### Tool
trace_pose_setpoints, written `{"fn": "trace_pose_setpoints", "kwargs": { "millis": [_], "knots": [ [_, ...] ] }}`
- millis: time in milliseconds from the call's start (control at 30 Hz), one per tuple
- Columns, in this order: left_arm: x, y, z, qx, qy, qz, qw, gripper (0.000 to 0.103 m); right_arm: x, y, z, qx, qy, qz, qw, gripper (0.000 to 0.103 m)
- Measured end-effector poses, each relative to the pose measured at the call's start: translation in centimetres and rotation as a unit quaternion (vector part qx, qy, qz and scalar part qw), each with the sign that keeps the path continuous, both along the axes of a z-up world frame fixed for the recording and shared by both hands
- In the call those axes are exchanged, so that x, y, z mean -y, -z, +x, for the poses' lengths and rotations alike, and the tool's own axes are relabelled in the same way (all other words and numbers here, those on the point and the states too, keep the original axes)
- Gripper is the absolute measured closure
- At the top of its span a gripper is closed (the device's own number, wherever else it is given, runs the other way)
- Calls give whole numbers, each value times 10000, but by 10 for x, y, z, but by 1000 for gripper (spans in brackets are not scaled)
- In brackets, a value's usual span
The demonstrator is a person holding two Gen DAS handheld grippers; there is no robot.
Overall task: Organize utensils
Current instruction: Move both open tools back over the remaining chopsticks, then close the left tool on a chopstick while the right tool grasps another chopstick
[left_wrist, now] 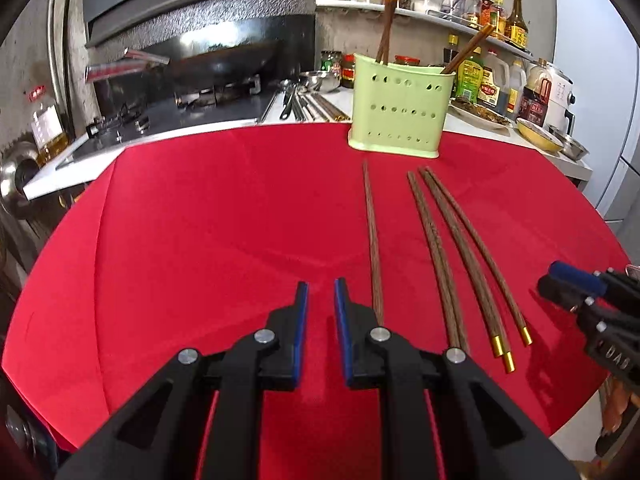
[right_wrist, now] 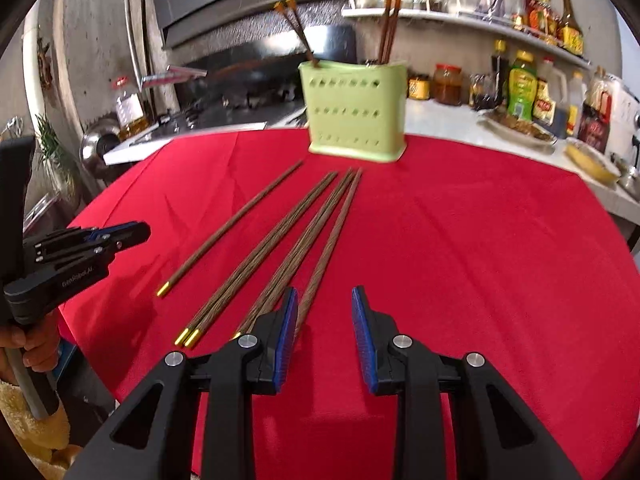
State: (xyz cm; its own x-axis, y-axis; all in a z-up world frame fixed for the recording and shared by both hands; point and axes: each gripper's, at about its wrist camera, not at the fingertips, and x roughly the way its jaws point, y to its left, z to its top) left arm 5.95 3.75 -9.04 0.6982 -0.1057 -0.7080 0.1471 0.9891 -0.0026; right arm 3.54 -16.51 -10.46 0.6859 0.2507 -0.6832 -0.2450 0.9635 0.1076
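Both grippers hover empty above the red cloth (left_wrist: 180, 220): the left gripper (left_wrist: 321, 292) has its blue-padded jaws slightly parted, the right gripper (right_wrist: 325, 300) gapes wider beside the brown wooden gold-tipped chopsticks (right_wrist: 276, 240). These lie loose, tips toward the pale green perforated plastic holder (right_wrist: 354, 116), likely lined up for easy picking; several already stand inside. "GenRobot.AI" seems printed on the left gripper's body.

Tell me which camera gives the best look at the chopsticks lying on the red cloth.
The right wrist view: the chopsticks fan out unobstructed there, most gold tips visible. In the left wrist view the left gripper hides the near ends of several chopsticks, though three gold tips show.
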Motion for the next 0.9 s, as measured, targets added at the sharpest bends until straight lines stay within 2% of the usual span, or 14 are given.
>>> {"fn": "trace_pose_setpoints", "kwargs": {
  "millis": [167,400,533,733,900],
  "knots": [
    [-4,5,2,-70,30,-81,9999,90,-11,8,9,-156,-35,-80,9998,76],
    [1,7,3,-106,270,-152,9995,90,-12,18,18,-304,-34,-224,9993,93],
    [13,9,3,-139,503,-138,9985,90,0,18,17,-276,57,-380,9989,95],
    [30,19,8,-427,774,-287,9957,90,34,19,17,-296,427,-334,9981,96],
    [38,23,13,-488,672,-92,9965,90,55,21,16,-266,658,-375,9968,96]
  ]
}}
